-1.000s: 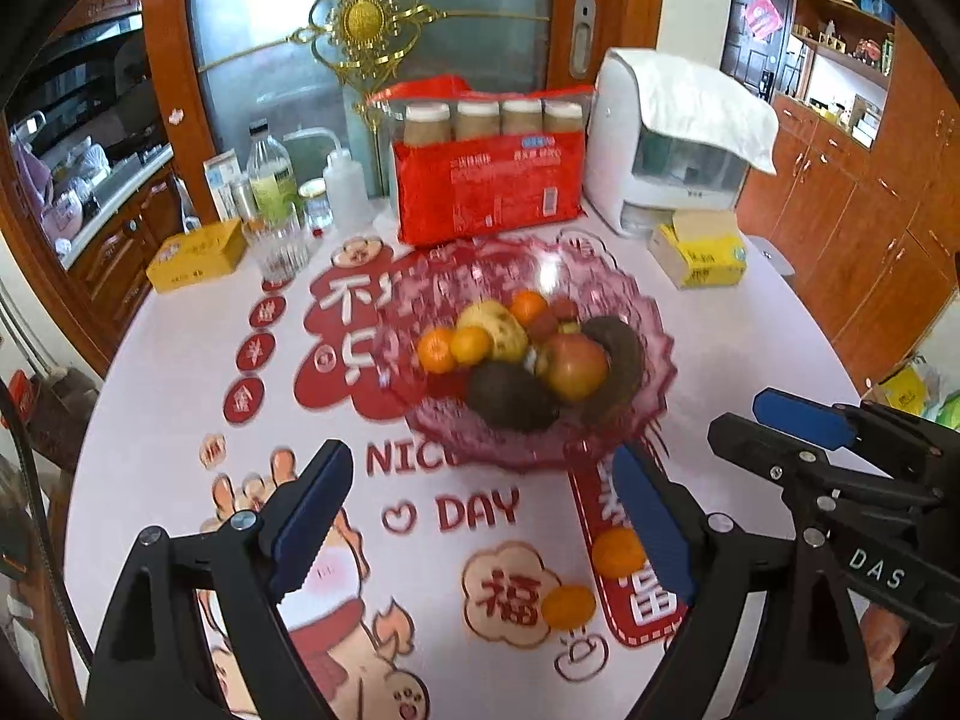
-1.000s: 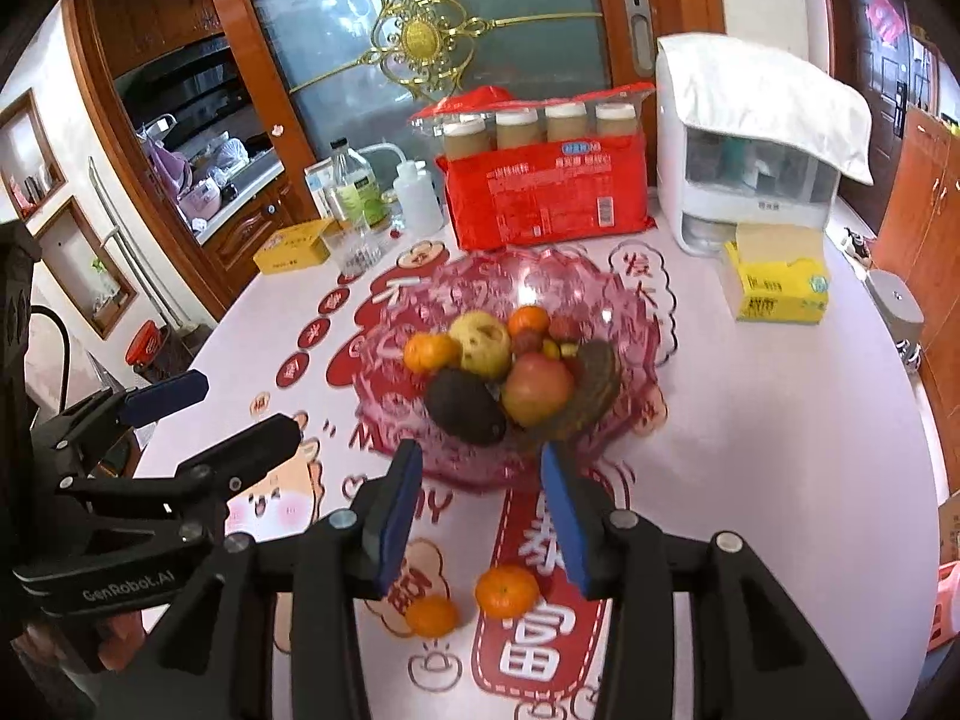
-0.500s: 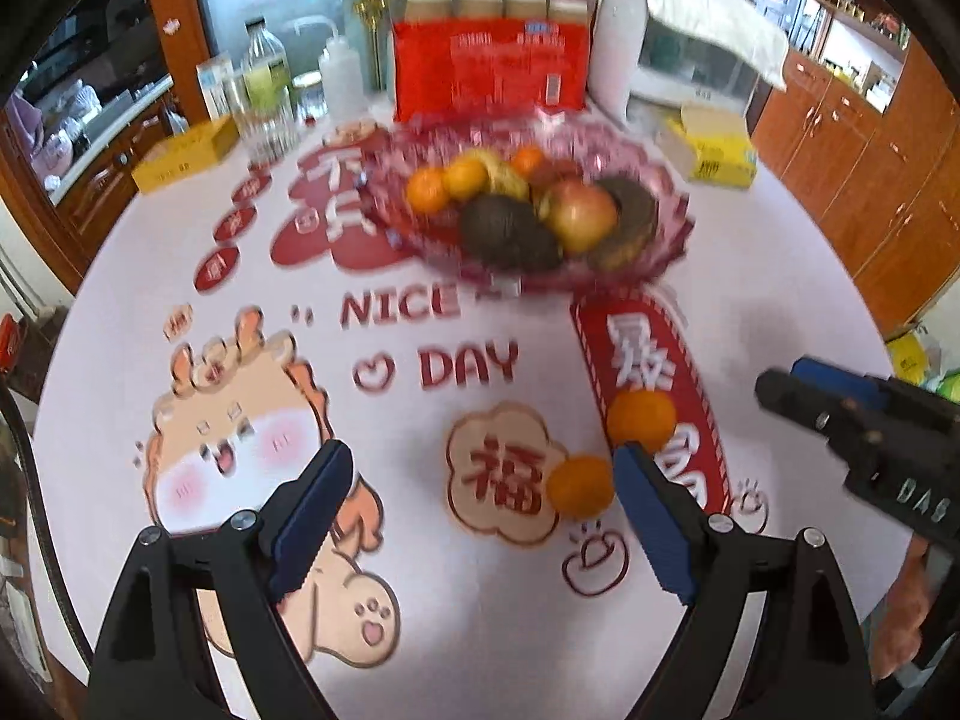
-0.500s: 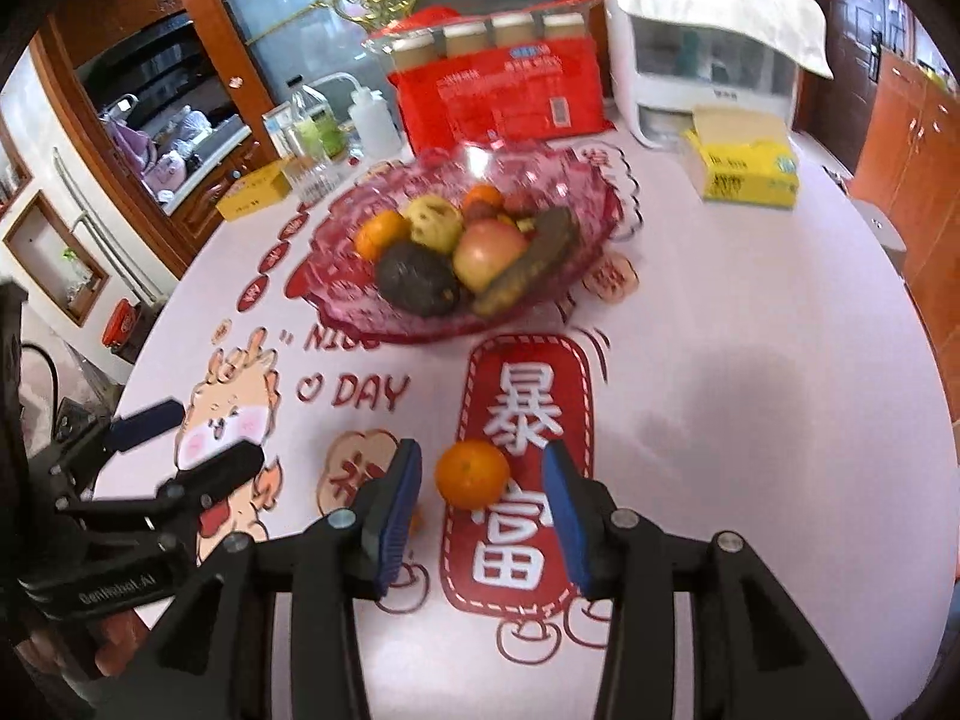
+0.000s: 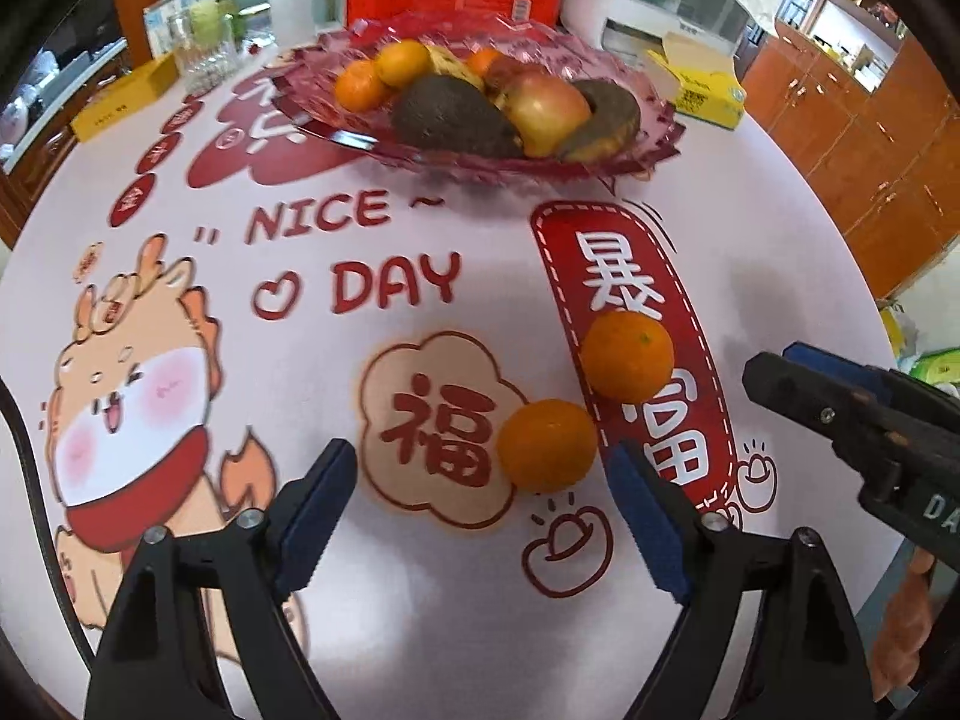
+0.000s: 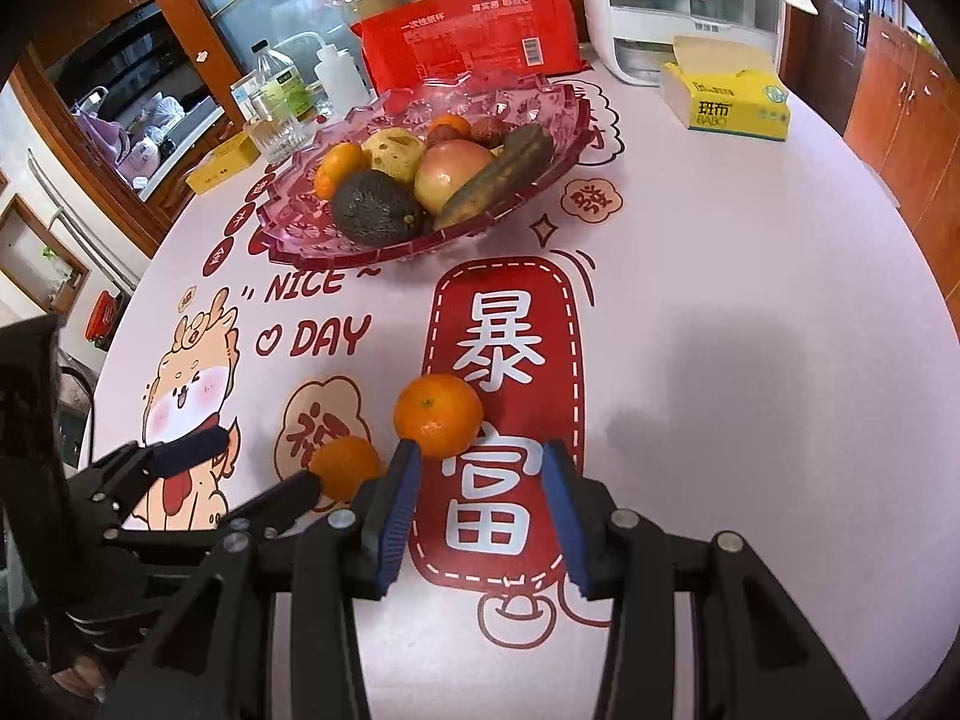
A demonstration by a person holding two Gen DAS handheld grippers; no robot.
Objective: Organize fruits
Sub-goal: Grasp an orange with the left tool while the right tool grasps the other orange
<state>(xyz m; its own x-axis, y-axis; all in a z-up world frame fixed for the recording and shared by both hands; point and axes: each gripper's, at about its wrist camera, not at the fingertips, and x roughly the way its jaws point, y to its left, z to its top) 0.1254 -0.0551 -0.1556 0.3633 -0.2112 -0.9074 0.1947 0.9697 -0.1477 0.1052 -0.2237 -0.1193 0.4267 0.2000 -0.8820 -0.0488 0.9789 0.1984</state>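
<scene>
Two loose mandarins are lying on the table (image 6: 750, 312), on its printed cloth, well short of the pink glass fruit bowl (image 6: 558, 120) that is standing toward the far side. The nearer mandarin (image 5: 547, 445) is sitting beside the red banner print; the farther mandarin (image 5: 627, 355) is sitting on that banner, the two just beside each other. The left gripper (image 5: 483, 480) is pointing down at the nearer mandarin with its jaws closing; the fruit is lying just ahead of the blue pads, close to the right one, and no pad is pressing on it. The right gripper (image 6: 480, 474) is standing partly open with nothing clamped; the farther mandarin is sitting just ahead of its left pad. The bowl is holding an avocado (image 6: 373, 206), an apple (image 6: 450, 171), more mandarins and a dark elongated fruit.
</scene>
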